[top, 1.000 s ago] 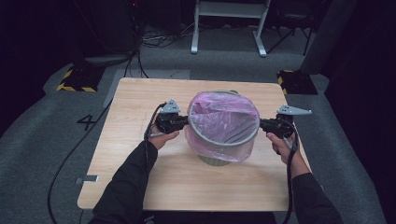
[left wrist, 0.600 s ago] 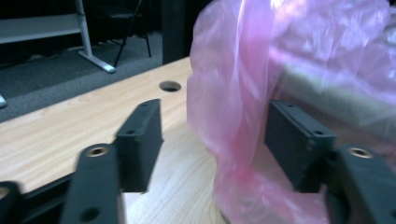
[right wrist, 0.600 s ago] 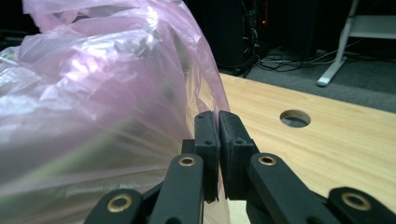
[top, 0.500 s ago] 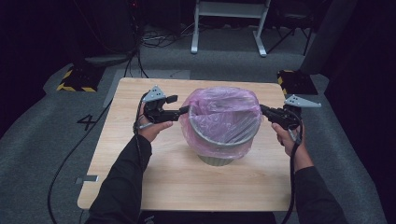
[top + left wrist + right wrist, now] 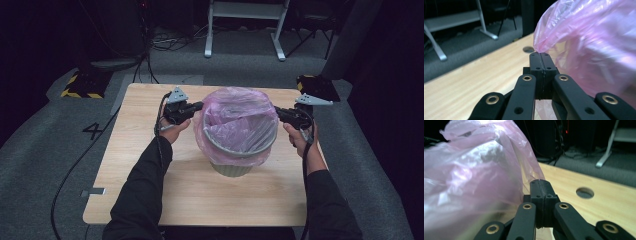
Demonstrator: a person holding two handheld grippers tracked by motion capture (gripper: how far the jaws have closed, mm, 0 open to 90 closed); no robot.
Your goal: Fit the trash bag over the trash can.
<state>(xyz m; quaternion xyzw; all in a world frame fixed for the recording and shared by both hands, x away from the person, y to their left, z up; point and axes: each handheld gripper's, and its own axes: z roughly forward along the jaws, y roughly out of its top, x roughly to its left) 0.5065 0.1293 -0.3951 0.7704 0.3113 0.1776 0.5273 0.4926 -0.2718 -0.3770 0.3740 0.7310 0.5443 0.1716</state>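
left gripper: jaws just closed, pinching pink bag at its left edge | right gripper: clamped on bag's right edge | bag lines grey bin, mid wooden table

A black numeral "4" stands on the grey floor left of the table.
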